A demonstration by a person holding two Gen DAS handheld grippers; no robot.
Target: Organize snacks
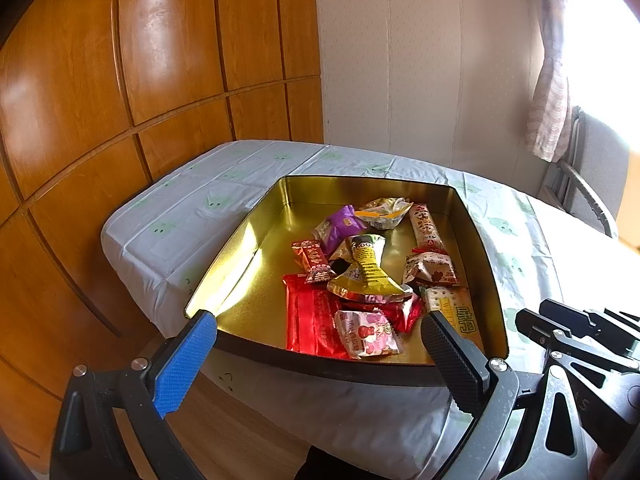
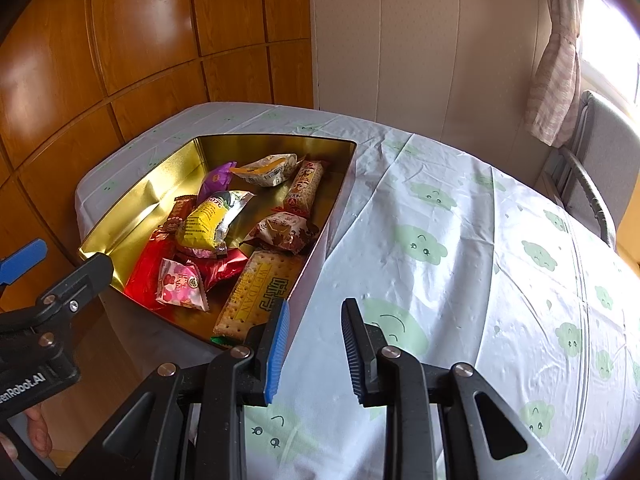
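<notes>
**Snacks gathered in the tin, both tongs held off and empty**

At the bottom of the left wrist view, the left gripper (image 1: 320, 354) stands with its jaws wide, the blue pad at lower left and the black pad at lower right framing the near rim of the gold tin (image 1: 256, 264). Nothing lies between them. The wide spread reads as readiness to come down over a packet, not a grip.

At the bottom centre of the right wrist view, the right gripper (image 2: 314, 350) has its jaws drawn narrow, with a small gap and only tablecloth (image 2: 460, 240) showing through it. It holds nothing and hovers just right of the tin's near corner, probably parked clear of the work.

Just beyond the left jaws, in the lower middle of the frame, lie the pink heart packet (image 1: 366, 334) and the red wrapper (image 1: 310, 320), with the cracker pack (image 1: 460, 312) partly behind the black pad. Further up sit the yellow pouch (image 1: 370, 268), the brown packet (image 1: 430, 268), the purple packet (image 1: 338, 228) and the long bar (image 1: 426, 228). All snacks seen are inside the tin, heaped loosely toward its right side, so the sorting looks nearly done or awaiting tidying.

At upper left rise wooden panels (image 1: 140, 80); a curtain (image 1: 552, 80) hangs at upper right.
</notes>
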